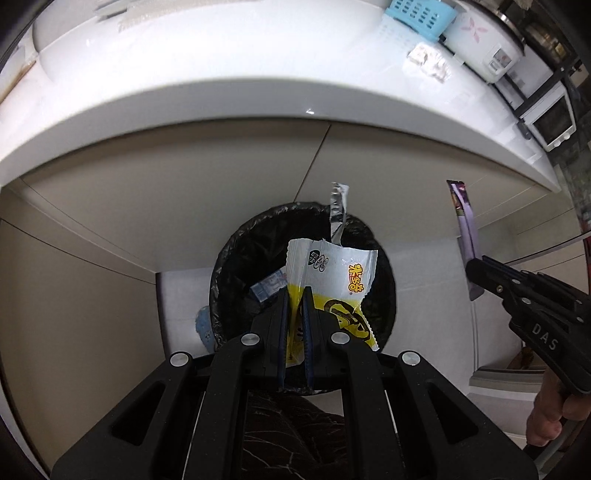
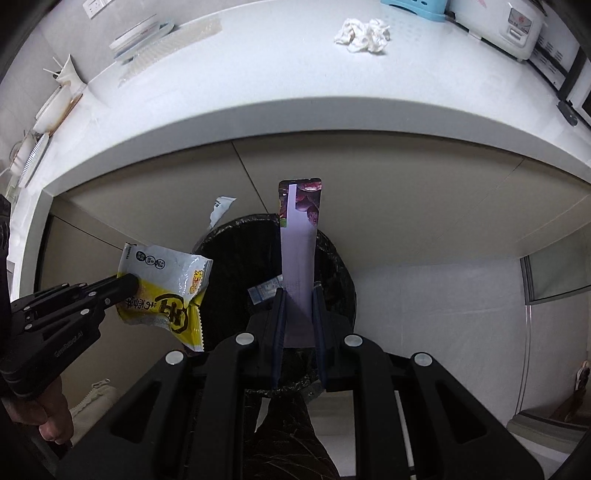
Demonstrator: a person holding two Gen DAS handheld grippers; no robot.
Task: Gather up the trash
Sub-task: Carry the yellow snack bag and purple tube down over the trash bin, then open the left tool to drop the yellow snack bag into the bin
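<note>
White countertop (image 2: 295, 74) is curving across the top of both wrist views, carrying crumpled tissue (image 2: 364, 35), a blue basket (image 1: 419, 14) and a rice cooker (image 1: 484, 44), with beige cabinet doors (image 1: 184, 177) standing below it. On the pale floor, a bin lined with a black bag (image 1: 236, 258) is sitting against the cabinets, its near side hidden behind the gripper bodies. Something blue and white (image 2: 264, 290) is lying inside it, too small to identify. The left gripper (image 1: 295, 295) is clamping a white and yellow snack wrapper (image 1: 332, 273) over the bin's mouth, a torn silver strip (image 1: 338, 210) sticking up beyond it. The right gripper (image 2: 298, 295) is pinching a tall purple packet (image 2: 297, 251) upright above the bin. Hands on both handles are cut off at the frame edges.
</note>
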